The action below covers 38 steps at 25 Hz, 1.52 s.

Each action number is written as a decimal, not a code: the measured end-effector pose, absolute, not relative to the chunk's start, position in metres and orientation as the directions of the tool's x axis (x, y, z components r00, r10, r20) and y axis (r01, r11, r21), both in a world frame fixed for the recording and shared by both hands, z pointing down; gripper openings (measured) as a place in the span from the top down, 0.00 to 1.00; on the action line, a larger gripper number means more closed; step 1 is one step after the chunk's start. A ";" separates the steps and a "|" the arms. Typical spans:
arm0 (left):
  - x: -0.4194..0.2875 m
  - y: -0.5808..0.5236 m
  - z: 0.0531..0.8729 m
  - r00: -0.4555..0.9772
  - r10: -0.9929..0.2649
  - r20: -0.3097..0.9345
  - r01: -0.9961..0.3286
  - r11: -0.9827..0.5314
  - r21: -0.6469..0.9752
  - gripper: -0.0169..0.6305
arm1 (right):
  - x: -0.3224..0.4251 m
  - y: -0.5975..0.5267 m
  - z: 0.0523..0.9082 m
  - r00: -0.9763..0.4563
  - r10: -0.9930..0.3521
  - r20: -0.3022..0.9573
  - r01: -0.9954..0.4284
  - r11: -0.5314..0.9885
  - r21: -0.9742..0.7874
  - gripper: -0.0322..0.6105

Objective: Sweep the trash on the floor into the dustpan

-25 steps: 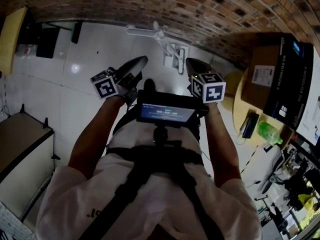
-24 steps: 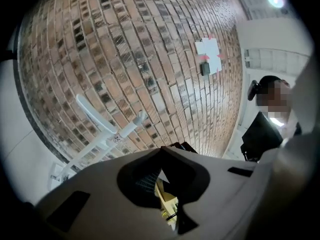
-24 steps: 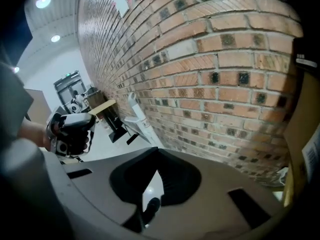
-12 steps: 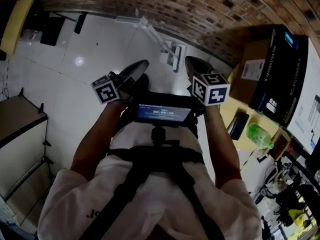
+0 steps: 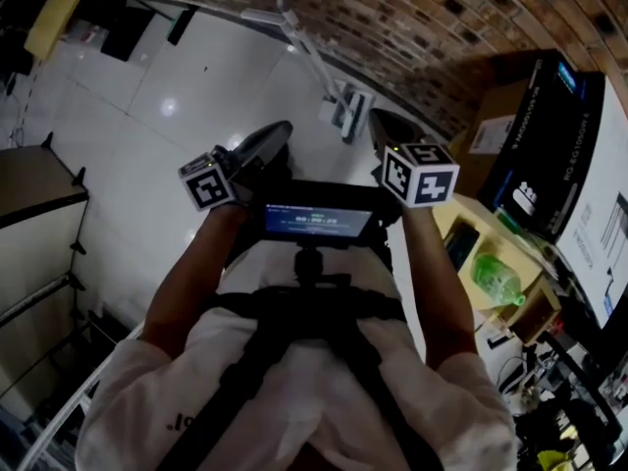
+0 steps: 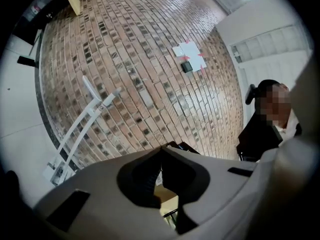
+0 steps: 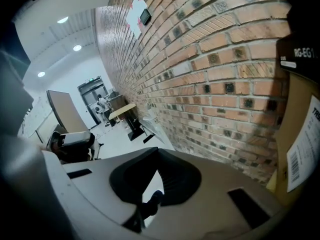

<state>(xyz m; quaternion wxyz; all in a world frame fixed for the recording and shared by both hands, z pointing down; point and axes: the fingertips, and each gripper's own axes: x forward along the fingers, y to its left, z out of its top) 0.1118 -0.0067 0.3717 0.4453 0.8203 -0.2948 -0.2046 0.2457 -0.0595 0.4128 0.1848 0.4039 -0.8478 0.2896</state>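
Fingers of the left gripper (image 6: pixel 161 150) meet tip to tip with nothing between them, and those of the right gripper (image 7: pixel 157 152) are pressed together in the same way, so neither hand carries anything. In the head view both grippers are held out in front of the chest over the white tiled floor (image 5: pixel 196 86), either side of a small screen (image 5: pixel 316 224) mounted on the harness.

A white long-handled set (image 5: pixel 348 116) leans against the brick wall (image 5: pixel 412 18) ahead, its foot on the floor, well apart from both grippers. I take it for the broom and dustpan, though which part is which is too small to tell. The left gripper view looks toward it. No trash can be made out on the stretch of floor that shows. To the right stand a cardboard box (image 5: pixel 496 130) and a green bottle (image 5: pixel 496 278) on a yellowish bench (image 5: pixel 453 219).

As a judgement, no sweeping is in hand now, since neither gripper grips a handle. Tools parked at the wall with empty grippers fit a moment when the set is yet to be fetched, and equally one when it has been put back after the sweep. Any work with those thin handles would call for the fingers to part first and then close squarely on a rod so it does not twist.
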 end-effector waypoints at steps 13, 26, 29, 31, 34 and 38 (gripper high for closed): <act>0.114 0.019 0.340 0.750 -0.652 -0.106 -0.302 -0.480 0.824 0.97 | 0.244 -0.035 0.383 -0.611 -0.589 0.529 -0.782 0.552 -0.289 0.94; 0.083 0.025 0.310 0.837 -0.539 -0.100 -0.232 -0.514 0.825 0.97 | 0.210 -0.010 0.350 -0.573 -0.630 0.524 -0.815 0.510 -0.277 0.94; 0.079 0.026 0.302 0.852 -0.506 -0.135 -0.193 -0.543 0.817 0.97 | 0.204 -0.003 0.345 -0.557 -0.644 0.525 -0.825 0.501 -0.260 0.94; 0.076 0.027 0.301 0.857 -0.500 -0.126 -0.196 -0.542 0.817 0.97 | 0.202 0.001 0.343 -0.544 -0.654 0.526 -0.834 0.491 -0.252 0.94; 0.071 0.029 0.298 0.866 -0.484 -0.128 -0.187 -0.549 0.814 0.97 | 0.197 0.006 0.342 -0.531 -0.661 0.529 -0.842 0.479 -0.247 0.94; 0.062 0.029 0.298 0.868 -0.478 -0.131 -0.177 -0.546 0.819 0.97 | 0.188 0.013 0.341 -0.524 -0.662 0.536 -0.846 0.476 -0.239 0.94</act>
